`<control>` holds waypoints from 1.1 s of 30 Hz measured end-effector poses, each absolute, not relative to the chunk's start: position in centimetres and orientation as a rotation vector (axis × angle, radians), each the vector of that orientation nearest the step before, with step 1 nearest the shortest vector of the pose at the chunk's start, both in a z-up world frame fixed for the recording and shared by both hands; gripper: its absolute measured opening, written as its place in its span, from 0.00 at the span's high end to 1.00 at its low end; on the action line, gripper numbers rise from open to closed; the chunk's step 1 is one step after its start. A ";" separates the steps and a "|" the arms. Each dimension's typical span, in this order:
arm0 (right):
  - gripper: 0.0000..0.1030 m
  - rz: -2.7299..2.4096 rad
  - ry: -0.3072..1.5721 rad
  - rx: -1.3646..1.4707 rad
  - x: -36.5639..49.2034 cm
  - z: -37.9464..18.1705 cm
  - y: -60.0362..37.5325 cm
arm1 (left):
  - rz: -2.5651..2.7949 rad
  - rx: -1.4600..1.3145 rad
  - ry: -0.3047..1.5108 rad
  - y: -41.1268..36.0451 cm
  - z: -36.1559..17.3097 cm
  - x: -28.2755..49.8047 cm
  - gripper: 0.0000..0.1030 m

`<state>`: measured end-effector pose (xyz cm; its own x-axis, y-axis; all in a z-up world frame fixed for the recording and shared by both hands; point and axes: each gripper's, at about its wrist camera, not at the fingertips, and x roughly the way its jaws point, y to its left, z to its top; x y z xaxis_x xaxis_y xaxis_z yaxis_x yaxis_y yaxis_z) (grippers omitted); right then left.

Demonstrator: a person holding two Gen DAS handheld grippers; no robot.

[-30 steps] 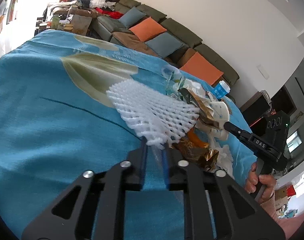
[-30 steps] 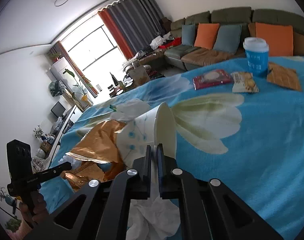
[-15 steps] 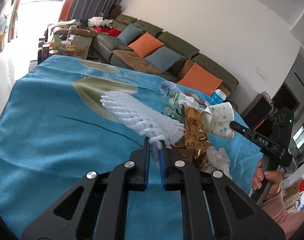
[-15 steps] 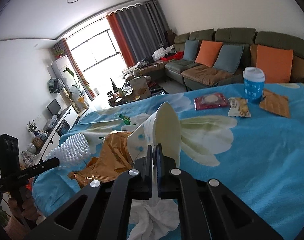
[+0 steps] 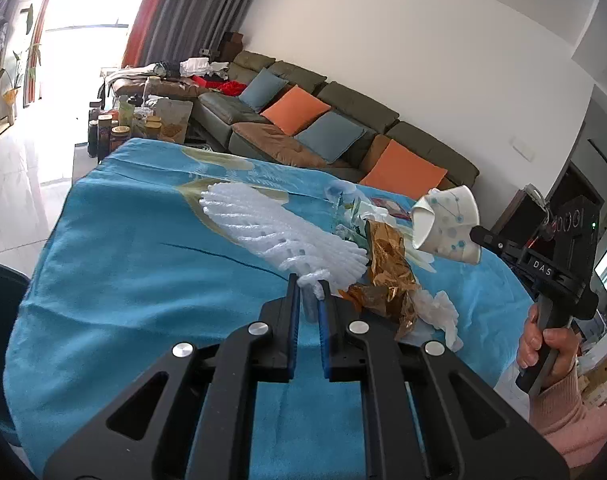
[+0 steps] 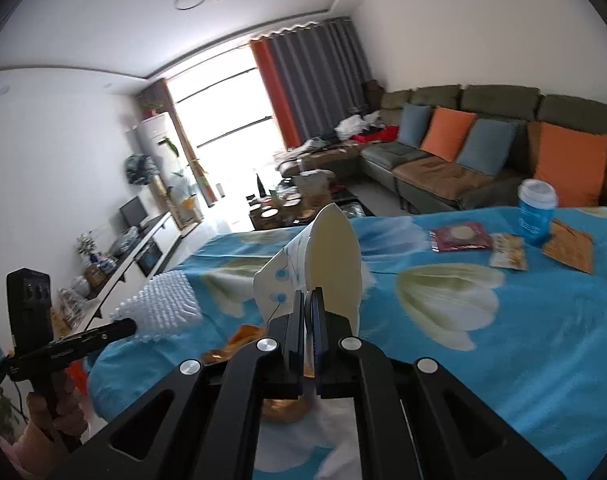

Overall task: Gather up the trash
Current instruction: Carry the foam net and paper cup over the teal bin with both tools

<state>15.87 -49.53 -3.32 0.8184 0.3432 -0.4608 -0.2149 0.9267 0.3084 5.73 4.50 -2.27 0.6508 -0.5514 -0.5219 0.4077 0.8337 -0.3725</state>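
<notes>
Trash being lifted off the blue floral cloth (image 5: pixel 123 280)
Left hand-held gripper (image 5: pixel 308 294) is pinching the foam net (image 5: pixel 287 236); right hand-held gripper (image 6: pixel 308 312) is clamping the crushed paper cup (image 6: pixel 323 264).

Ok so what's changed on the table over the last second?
Both claws rose with their loads. The left claw lifted the white foam net clear of the blue cloth; the right claw carried the crushed paper cup up off the trash pile. Both grips stayed shut. The gold wrapper and crumpled tissue stayed put.

Foam net (image 5: pixel 287 236); crushed cup (image 6: pixel 323 268) — aloft
</notes>
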 end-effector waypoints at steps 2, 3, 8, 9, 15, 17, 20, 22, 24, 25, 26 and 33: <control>0.97 0.331 0.531 0.243 15.8 -3.0 -48.5 | -0.543 -0.226 0.656 5.0 -2.0 5.3 0.91; 0.97 0.351 0.528 0.238 15.8 -2.9 -47.8 | -0.539 -0.224 0.651 5.1 -1.8 4.9 0.91; 0.97 0.437 0.531 0.218 16.0 -2.6 -44.8 | -0.518 -0.213 0.622 6.5 -1.1 3.3 0.91; 0.97 0.457 0.535 0.215 16.1 -2.6 -44.0 | -0.513 -0.212 0.619 6.7 -1.1 3.1 0.91; 0.97 0.564 0.562 0.190 17.0 -2.9 -39.7 | -0.463 -0.208 0.595 8.8 -0.6 1.4 0.91; 0.97 0.600 0.575 0.186 17.4 -3.1 -38.2 | -0.442 -0.216 0.591 10.0 -0.6 0.9 0.91; 0.97 0.639 0.591 0.182 17.6 -3.2 -36.6 | -0.410 -0.229 0.586 11.5 -0.5 0.4 0.91; 0.97 0.671 0.603 0.176 17.8 -3.2 -35.2 | -0.391 -0.236 0.584 12.5 -0.5 0.1 0.91; 0.97 0.699 0.613 0.170 18.2 -3.3 -33.9 | -0.367 -0.243 0.584 13.5 -0.6 -0.2 0.91; 0.97 0.713 0.617 0.167 18.4 -3.3 -33.3 | -0.356 -0.245 0.583 14.0 -0.6 -0.3 0.91; 0.97 0.724 0.621 0.162 18.6 -3.3 -32.8 | -0.341 -0.251 0.584 14.7 -0.7 -0.3 0.91; 0.97 0.796 0.658 0.150 19.6 -3.8 -28.9 | -0.253 -0.274 0.579 18.4 -0.9 -1.4 0.91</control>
<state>19.61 -28.90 -3.77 0.5134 0.7043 -0.4903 -0.6141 0.7006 0.3634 -1.38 18.38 -0.93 0.8081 -0.3098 -0.5010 0.1573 0.9331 -0.3233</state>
